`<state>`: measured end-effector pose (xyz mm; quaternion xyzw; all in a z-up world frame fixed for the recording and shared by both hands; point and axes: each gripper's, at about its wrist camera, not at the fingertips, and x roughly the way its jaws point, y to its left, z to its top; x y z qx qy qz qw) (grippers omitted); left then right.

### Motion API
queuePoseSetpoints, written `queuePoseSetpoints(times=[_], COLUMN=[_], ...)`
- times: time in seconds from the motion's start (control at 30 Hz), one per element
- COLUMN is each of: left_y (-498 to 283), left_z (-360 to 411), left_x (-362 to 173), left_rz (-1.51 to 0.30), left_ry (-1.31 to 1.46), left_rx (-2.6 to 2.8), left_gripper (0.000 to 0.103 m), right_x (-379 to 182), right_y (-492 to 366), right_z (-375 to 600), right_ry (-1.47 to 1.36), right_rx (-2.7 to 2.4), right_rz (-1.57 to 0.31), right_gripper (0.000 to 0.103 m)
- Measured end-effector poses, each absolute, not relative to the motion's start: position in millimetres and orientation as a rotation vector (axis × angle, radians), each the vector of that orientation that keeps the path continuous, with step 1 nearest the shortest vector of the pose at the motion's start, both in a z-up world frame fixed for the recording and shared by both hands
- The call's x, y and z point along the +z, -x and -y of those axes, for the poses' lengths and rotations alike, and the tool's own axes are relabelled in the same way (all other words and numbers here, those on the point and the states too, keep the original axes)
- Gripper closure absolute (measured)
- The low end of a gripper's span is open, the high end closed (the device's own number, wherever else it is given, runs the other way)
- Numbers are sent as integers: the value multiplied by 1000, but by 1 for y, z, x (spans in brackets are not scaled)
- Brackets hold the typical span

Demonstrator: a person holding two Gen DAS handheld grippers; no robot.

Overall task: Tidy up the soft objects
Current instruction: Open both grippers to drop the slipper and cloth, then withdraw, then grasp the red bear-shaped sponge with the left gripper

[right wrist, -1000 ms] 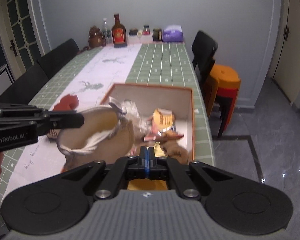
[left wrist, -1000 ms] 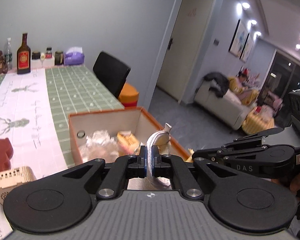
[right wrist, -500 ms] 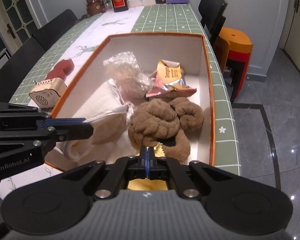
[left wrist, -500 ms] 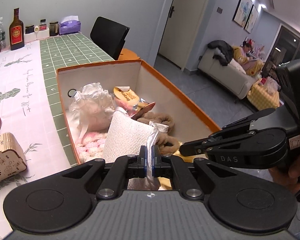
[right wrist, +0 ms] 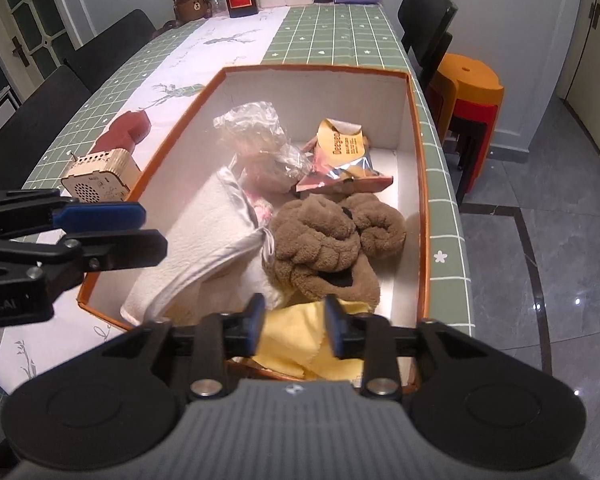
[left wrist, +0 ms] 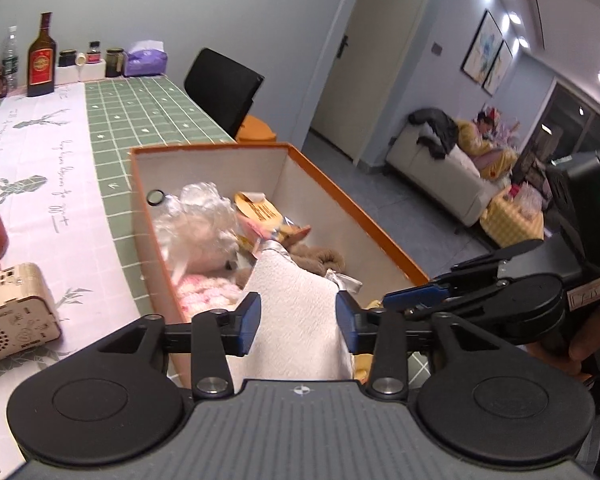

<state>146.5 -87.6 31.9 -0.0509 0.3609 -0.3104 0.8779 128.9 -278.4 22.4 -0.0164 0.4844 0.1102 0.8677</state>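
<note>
Both grippers have just been opening; the white towel (right wrist: 203,240) and yellow cloth (right wrist: 300,344) now lie loose in the box (right wrist: 420,184).
Left gripper (left wrist: 297,322), part open, straddles the towel's near end without pinching; its nubbly roll runs away along the box's left wall. Right gripper (right wrist: 295,330), part open, hangs nearer the thin, crumpled cloth at the box's near end, beside the brown plush (right wrist: 324,240).
</note>
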Motion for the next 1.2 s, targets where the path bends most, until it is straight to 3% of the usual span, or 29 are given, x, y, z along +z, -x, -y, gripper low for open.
queuePoseSetpoints(times=[0.07,0.2,0.7,1.03,1.2], left_y=[-145,-134,-103,-115,-139], left_z=[79,63,-45,-110,-117], left_x=[35,39,68,66,53], left_rz=[-742,-693,-538,-571,-618], left_ry=[135,161,175,226,164], left_rx=[-646,-638,-353,-155,-110], left_gripper=[47,38,35,16,15], right_x=[28,39,77,79,76], right_y=[-126,-119,-84,-107,-142], right_z=[274,268,219,165,144], right_ry=[51,77,77,93,96], right_rx=[217,177,225,338,357], right_rz=[-998,-950,-761,-745,-774], right_gripper=[58,31,28,31,31])
